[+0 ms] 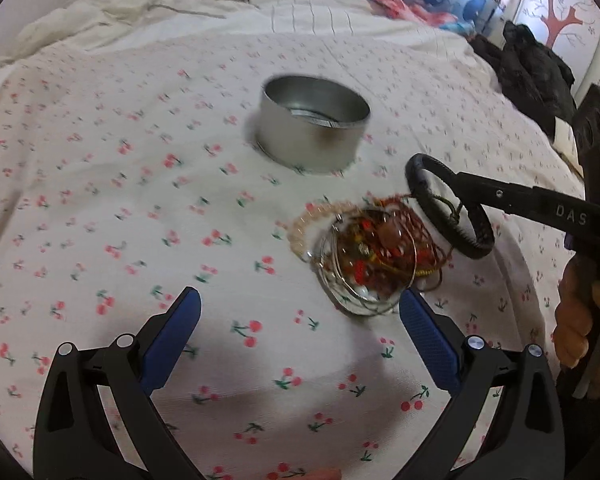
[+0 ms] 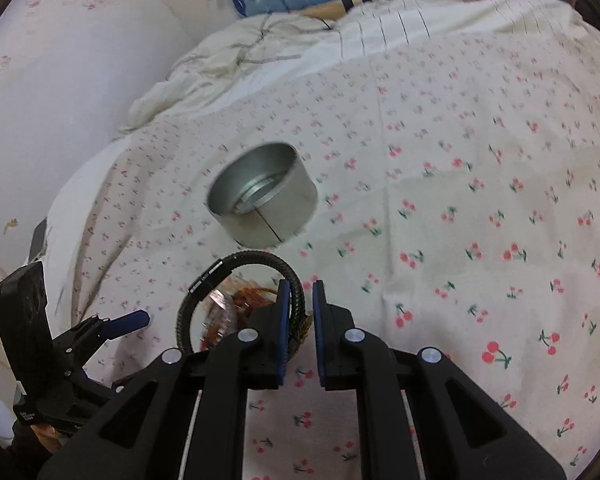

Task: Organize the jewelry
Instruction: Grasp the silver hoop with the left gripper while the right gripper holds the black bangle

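Right wrist view: right tongs (image 2: 301,304) pinch a black bracelet (image 2: 236,264) just short of the tin (image 2: 262,196) — a trailing cord could drag the jewelry pile (image 1: 364,256) along; left tongs (image 1: 300,312) gape empty.

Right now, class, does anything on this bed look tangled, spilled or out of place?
Yes. A thin cord from the jumbled jewelry pile trails onto the black bracelet gripped by the right tool, apparently snagged. The metal tin stands upright.
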Motion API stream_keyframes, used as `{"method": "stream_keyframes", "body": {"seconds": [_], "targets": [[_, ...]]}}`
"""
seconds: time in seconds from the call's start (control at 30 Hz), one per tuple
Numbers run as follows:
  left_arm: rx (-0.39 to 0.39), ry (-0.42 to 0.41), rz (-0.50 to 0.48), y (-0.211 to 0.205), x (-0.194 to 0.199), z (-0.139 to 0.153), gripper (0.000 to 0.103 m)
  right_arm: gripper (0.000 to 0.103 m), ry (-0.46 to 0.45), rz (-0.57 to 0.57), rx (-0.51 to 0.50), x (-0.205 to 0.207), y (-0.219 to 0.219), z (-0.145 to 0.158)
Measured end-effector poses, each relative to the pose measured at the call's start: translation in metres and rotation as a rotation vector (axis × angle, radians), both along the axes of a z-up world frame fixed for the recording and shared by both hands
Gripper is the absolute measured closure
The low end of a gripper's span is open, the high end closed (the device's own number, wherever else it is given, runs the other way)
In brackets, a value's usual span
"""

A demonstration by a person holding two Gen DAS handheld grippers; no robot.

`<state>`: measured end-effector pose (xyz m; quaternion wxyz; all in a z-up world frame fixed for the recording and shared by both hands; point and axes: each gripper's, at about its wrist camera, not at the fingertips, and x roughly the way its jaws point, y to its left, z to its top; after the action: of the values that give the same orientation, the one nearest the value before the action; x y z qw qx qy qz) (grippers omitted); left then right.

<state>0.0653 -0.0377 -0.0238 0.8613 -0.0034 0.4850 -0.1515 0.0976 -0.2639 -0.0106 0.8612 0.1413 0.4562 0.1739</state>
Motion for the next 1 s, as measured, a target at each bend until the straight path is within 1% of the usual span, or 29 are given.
{"method": "stream_keyframes", "body": {"seconds": [0.07, 0.1, 0.13, 0.17, 0.2, 0.23, 0.3, 0.37, 0.43, 0.47, 0.5, 0.53, 0.57, 0.6, 0.63, 0.67, 0.7, 0.73, 0.77, 0.8, 0.83, 0.87, 0.93, 1.0], "targets": [[-0.010, 0.027, -0.007, -0.004, 0.001, -0.006, 0.008, 0.089, 0.020, -0.011, -0.068, 0.002, 0.002, -0.005], [-0.003, 0.028, -0.006, -0.007, 0.001, -0.008, 0.012, 0.089, 0.023, -0.014, -0.098, 0.002, 0.002, -0.007], [0.015, 0.021, -0.005, -0.010, 0.001, -0.010, 0.021, 0.088, 0.024, -0.012, -0.119, 0.001, 0.002, -0.009], [0.013, 0.024, -0.015, -0.012, 0.002, -0.013, 0.026, 0.082, 0.017, -0.015, -0.138, 0.000, 0.003, -0.009], [-0.006, 0.027, -0.025, -0.013, 0.001, -0.013, 0.039, 0.066, 0.009, -0.022, -0.152, 0.000, 0.004, -0.009], [-0.022, 0.027, -0.030, -0.013, 0.000, -0.013, 0.053, 0.060, -0.009, -0.030, -0.167, -0.001, 0.004, -0.007], [-0.042, 0.039, -0.032, -0.011, 0.001, -0.014, 0.066, 0.060, -0.027, -0.023, -0.167, 0.000, 0.005, -0.005], [-0.083, 0.060, -0.024, -0.004, 0.002, -0.015, 0.067, 0.060, -0.021, -0.022, -0.168, 0.003, 0.007, -0.007], [-0.168, 0.085, -0.016, 0.005, 0.003, -0.013, 0.066, 0.060, -0.004, -0.021, -0.173, 0.009, 0.009, -0.012], [-0.206, 0.098, -0.007, 0.010, 0.004, -0.013, 0.063, 0.060, 0.000, -0.017, -0.177, 0.011, 0.010, -0.014], [-0.230, 0.107, 0.002, 0.013, 0.006, -0.014, 0.056, 0.060, 0.002, -0.011, -0.193, 0.014, 0.013, -0.016], [-0.258, 0.117, 0.016, 0.016, 0.009, -0.015, 0.054, 0.060, 0.005, -0.007, -0.222, 0.014, 0.015, -0.018], [-0.265, 0.123, 0.024, 0.017, 0.011, -0.017, 0.054, 0.062, 0.006, -0.002, -0.256, 0.015, 0.018, -0.020], [-0.263, 0.127, 0.031, 0.017, 0.013, -0.019, 0.054, 0.072, 0.011, 0.009, -0.304, 0.016, 0.023, -0.024], [-0.253, 0.126, 0.038, 0.015, 0.015, -0.021, 0.054, 0.081, 0.016, 0.016, -0.330, 0.016, 0.026, -0.026], [-0.246, 0.125, 0.048, 0.014, 0.018, -0.023, 0.054, 0.085, 0.018, 0.019, -0.355, 0.017, 0.028, -0.028], [-0.241, 0.124, 0.058, 0.012, 0.020, -0.025, 0.060, 0.093, 0.015, 0.014, -0.370, 0.016, 0.028, -0.029], [-0.213, 0.114, 0.080, 0.009, 0.023, -0.028, 0.075, 0.094, 0.014, 0.009, -0.377, 0.016, 0.027, -0.029], [-0.196, 0.109, 0.091, 0.008, 0.024, -0.029, 0.084, 0.094, 0.014, 0.007, -0.370, 0.016, 0.025, -0.029], [-0.198, 0.111, 0.100, 0.009, 0.025, -0.031, 0.098, 0.094, 0.017, 0.003, -0.356, 0.016, 0.022, -0.029], [-0.218, 0.124, 0.093, 0.010, 0.025, -0.032, 0.101, 0.094, 0.018, 0.001, -0.352, 0.015, 0.022, -0.029], [-0.216, 0.123, 0.089, 0.012, 0.024, -0.031, 0.101, 0.094, 0.018, 0.000, -0.349, 0.015, 0.021, -0.029], [-0.200, 0.101, 0.062, 0.008, 0.022, -0.028, 0.102, 0.094, 0.023, -0.006, -0.335, 0.015, 0.018, -0.029], [-0.180, 0.067, 0.062, 0.010, 0.017, -0.020, 0.102, 0.094, 0.025, -0.014, -0.326, 0.016, 0.016, -0.029]]}}
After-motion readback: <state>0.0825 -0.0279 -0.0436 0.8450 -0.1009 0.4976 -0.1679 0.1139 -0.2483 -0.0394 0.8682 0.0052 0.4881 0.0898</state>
